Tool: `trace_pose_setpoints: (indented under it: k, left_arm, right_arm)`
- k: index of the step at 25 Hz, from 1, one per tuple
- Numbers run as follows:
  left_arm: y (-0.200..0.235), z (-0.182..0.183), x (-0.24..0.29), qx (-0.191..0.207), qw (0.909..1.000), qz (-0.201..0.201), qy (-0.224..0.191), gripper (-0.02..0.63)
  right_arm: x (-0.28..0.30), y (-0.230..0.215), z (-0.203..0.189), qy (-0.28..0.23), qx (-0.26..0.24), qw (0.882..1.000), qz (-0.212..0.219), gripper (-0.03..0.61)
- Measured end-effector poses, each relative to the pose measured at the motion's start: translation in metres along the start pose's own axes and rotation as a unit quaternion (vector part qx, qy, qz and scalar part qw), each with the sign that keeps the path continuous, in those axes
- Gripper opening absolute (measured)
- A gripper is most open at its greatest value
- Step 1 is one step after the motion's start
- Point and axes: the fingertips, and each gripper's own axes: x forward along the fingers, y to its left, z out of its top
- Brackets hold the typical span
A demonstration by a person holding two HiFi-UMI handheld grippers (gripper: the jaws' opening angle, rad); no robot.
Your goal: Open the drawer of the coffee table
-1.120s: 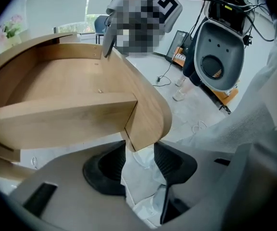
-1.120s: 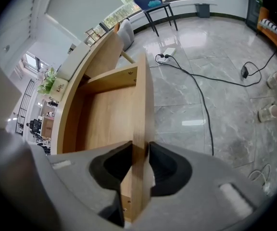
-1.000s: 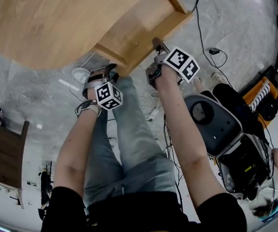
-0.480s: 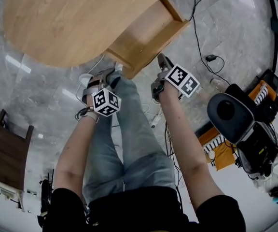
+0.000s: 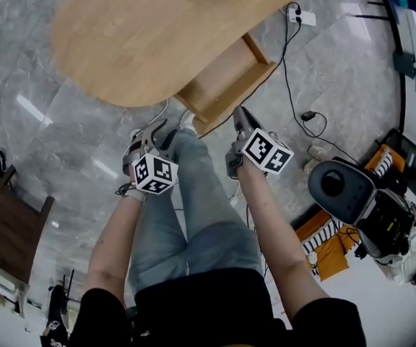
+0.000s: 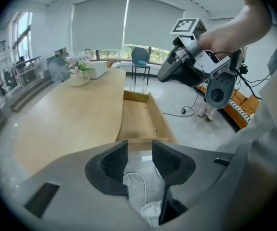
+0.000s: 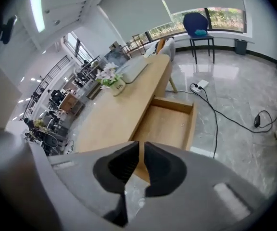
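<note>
While the wooden drawer stands pulled out of the near side of the desk, stiff, likely light and best held by its front board, the left gripper has its jaws apart and the right gripper has them all but shut, both having just been closing with nothing between them.

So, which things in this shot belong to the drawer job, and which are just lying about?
Job:
coffee table
drawer, already pulled out

Lying about:
flower pot at the table's far end
blue chair
power strip with its cable
</note>
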Motion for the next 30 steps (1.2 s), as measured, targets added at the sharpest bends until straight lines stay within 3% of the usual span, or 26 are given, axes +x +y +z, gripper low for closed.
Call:
trace_pose_setpoints:
  k: [3,10,14,22,30]
  left_arm:
    - [0.015,0.014,-0.037,-0.026,0.9992,0.023,-0.022,0.142]
    - [0.049,0.038,-0.130,-0.081,0.9903,0.080,-0.080,0.031]
    - [0.054,0.058,-0.189,-0.112,0.9837,0.094,-0.105,0.015]
    - [0.070,0.115,-0.308,-0.136,0.9680,0.132,-0.164,0.014]
    - [0.057,0.167,-0.415,-0.133,0.9534,0.180,-0.203,0.014]
  right_arm:
    - [-0.020,0.041,0.014,-0.014,-0.040,0.999,0.032,0.001]
    - [-0.078,0.131,0.040,-0.041,-0.126,0.985,0.109,-0.002]
    - [-0.117,0.171,0.049,-0.044,-0.169,0.974,0.142,-0.002]
    - [-0.195,0.247,0.076,-0.075,-0.236,0.945,0.213,-0.002]
    - [-0.286,0.307,0.094,-0.113,-0.314,0.907,0.257,-0.002]
